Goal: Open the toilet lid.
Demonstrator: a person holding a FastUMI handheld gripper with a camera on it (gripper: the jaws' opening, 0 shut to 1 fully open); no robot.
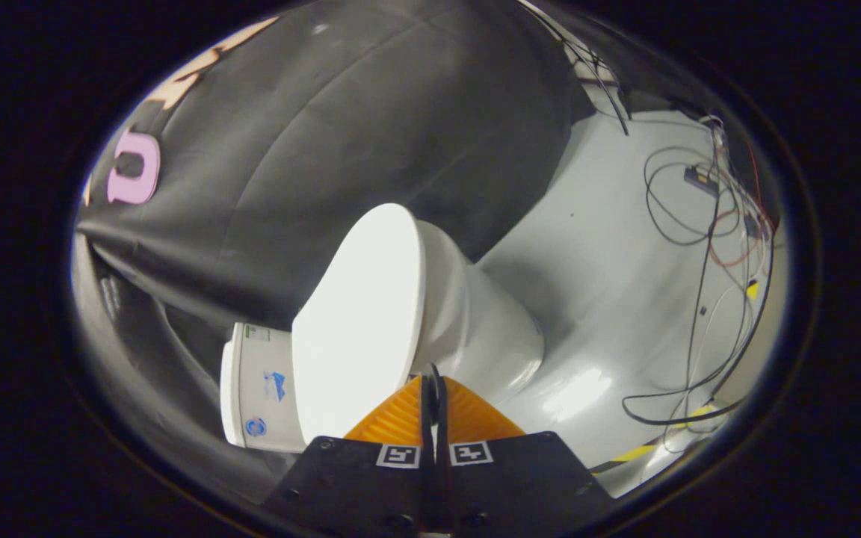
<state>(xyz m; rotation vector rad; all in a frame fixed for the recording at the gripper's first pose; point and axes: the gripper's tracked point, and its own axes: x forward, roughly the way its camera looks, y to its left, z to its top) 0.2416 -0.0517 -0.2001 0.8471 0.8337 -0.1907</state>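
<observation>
**Ana:** Just ahead of the gripper (434, 381) sits the toilet lid (359, 321), flat down on the bowl (479, 321). Measure everything from that lid.

**Ben:** What are the fingers doing?

**Ana:** Pressed together, with nothing between them. Their tips are near the lid's edge on the side facing the gripper. I can't tell whether they touch it.

**Ben:** Which way does the lid run?

**Ana:** Its long axis goes from the tank (258, 388) at the hinge end, away to the rounded front end (393, 217), which lies farthest beyond the fingers. The view is rolled, so the lid's face looks tilted. The fingers point across that axis at the lid's flank, closer to the tank than to the front end.

**Ben:** So what does the coming move turn on?

**Ana:** I'd say on getting under the rim. The free end is the one away from the tank, so the tips probably need to slide toward it before lifting.

**Ben:** Anything else near the lid?

**Ana:** Grey floor (610, 246) past the bowl, with loose cables (692, 314) well apart from the lid.
</observation>
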